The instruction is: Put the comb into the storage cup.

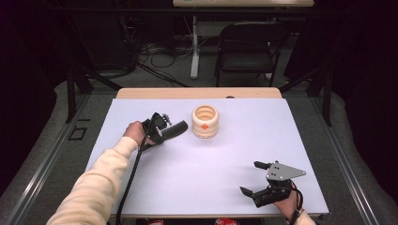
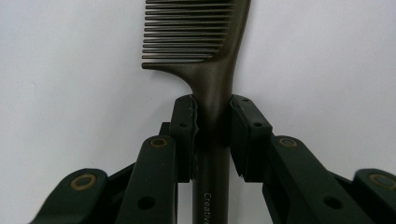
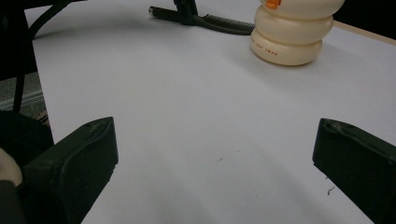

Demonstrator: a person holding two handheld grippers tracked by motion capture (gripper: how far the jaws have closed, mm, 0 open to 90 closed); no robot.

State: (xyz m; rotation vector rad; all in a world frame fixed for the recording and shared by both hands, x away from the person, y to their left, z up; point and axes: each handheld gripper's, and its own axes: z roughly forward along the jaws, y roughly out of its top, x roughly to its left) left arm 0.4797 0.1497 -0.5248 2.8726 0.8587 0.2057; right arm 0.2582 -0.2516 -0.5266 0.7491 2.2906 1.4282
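- Left gripper (image 2: 212, 105): jaws clamp the dark comb (image 2: 205, 51) by its handle, at 9 o'clock of the cream ribbed cup (image 1: 205, 121).
- Right gripper (image 1: 256, 179): jaws wide, empty, over the worktop (image 1: 197, 173) at 5 o'clock.

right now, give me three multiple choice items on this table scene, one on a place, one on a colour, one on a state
1. Where does the cup stand relative to the comb?
A. just past its toothed end
B. at the near table edge
C. on top of it

2. What colour is the small mark on the cup's side?
A. blue
B. orange
C. green

3. How are the jaws of the left gripper?
A. wide open over bare table
B. shut on the cup's rim
C. shut on the comb's handle

Answers:
1. A, the high view shows the ribbed cream cup just beyond the comb's far end.
2. B, an orange spot shows on its side in the high view.
3. C, the left gripper view shows both pads against the handle below the teeth.
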